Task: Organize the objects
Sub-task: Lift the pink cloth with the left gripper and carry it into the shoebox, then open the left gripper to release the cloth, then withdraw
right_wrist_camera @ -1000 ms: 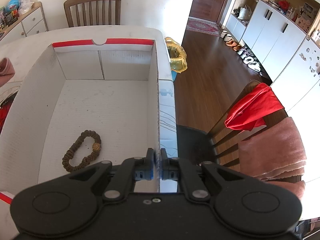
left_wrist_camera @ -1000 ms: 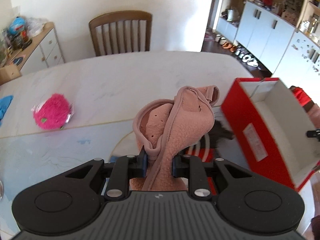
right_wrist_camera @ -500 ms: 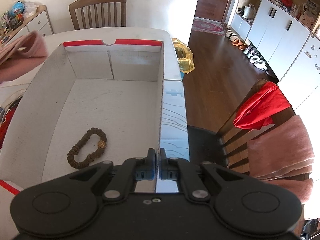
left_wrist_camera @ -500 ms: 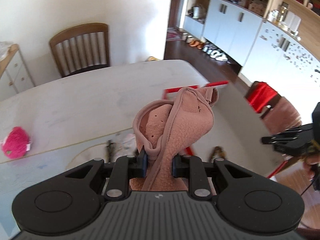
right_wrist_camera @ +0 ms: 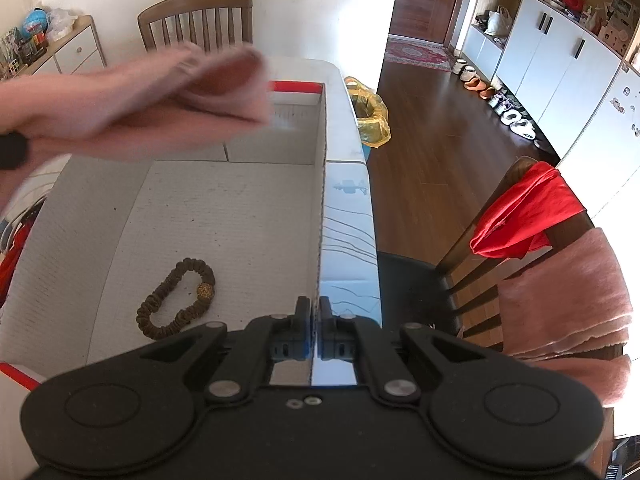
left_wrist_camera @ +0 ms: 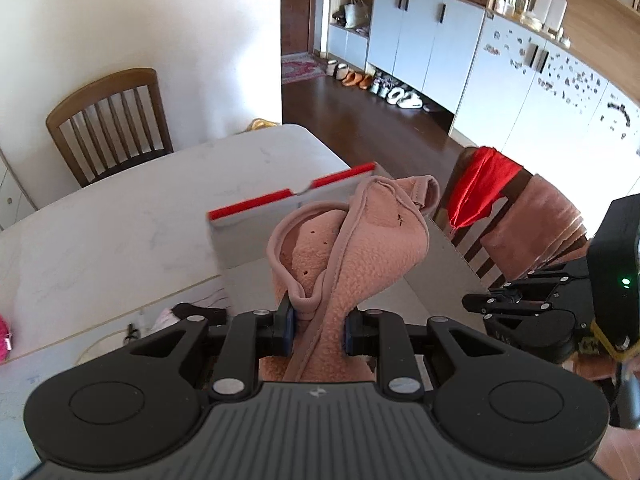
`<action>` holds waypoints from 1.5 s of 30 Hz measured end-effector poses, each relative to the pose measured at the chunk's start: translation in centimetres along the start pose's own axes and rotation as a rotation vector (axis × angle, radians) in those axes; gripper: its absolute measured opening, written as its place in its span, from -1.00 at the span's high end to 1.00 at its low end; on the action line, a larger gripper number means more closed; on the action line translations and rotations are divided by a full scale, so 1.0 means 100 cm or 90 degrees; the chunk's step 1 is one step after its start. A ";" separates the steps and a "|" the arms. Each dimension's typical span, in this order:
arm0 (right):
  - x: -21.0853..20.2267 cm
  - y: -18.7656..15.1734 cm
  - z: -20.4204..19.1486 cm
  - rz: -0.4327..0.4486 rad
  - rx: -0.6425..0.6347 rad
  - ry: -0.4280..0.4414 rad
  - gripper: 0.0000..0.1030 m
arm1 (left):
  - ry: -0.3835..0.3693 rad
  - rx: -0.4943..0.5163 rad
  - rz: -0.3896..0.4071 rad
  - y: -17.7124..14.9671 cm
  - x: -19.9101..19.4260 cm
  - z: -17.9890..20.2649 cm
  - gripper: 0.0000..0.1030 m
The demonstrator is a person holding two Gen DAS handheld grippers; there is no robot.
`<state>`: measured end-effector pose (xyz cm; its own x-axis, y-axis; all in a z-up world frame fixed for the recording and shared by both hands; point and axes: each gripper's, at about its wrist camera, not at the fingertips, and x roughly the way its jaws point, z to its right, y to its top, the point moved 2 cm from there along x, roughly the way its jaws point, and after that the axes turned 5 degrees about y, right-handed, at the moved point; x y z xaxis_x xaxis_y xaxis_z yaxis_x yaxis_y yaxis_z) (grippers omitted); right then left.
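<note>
Looking along the left gripper (left_wrist_camera: 318,330), its fingers are clamped on a pink fleece item (left_wrist_camera: 352,256) that stands up between the pads, above the open box (left_wrist_camera: 256,232) with red rims on the white table (left_wrist_camera: 120,216). This view alone shows the right gripper (left_wrist_camera: 476,303) from outside, at the right edge by the box's near corner, a green light lit on its body. It also shows a wooden chair (left_wrist_camera: 108,120) at the table's far side and a bit of magenta at the left edge; the box floor is hidden behind the fleece.

From the right wrist, the right gripper's fingers are pinched together on the box's right wall, thin cardboard between the pads. Only here is the box floor seen: a dark brown hair tie (right_wrist_camera: 176,298) with a gold bead lies near its front. The pink fleece item, blurred, hangs over the far left of the box. Beside the table a second chair (right_wrist_camera: 532,240) carries a red cloth (right_wrist_camera: 528,216) and a pink towel (right_wrist_camera: 568,300).

No writing can be read in either view.
</note>
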<state>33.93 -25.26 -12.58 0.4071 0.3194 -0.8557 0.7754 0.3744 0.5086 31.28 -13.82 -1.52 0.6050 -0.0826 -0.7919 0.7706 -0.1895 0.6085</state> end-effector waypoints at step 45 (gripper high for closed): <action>0.000 0.000 0.005 -0.006 -0.020 0.028 0.94 | 0.065 0.055 -0.181 -0.029 0.107 0.039 -0.17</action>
<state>34.17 -25.71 -12.61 0.3775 0.3531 -0.8560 0.7635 0.4044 0.5035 34.72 -17.98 -11.95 0.3880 0.0839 -0.9178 0.8947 -0.2733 0.3533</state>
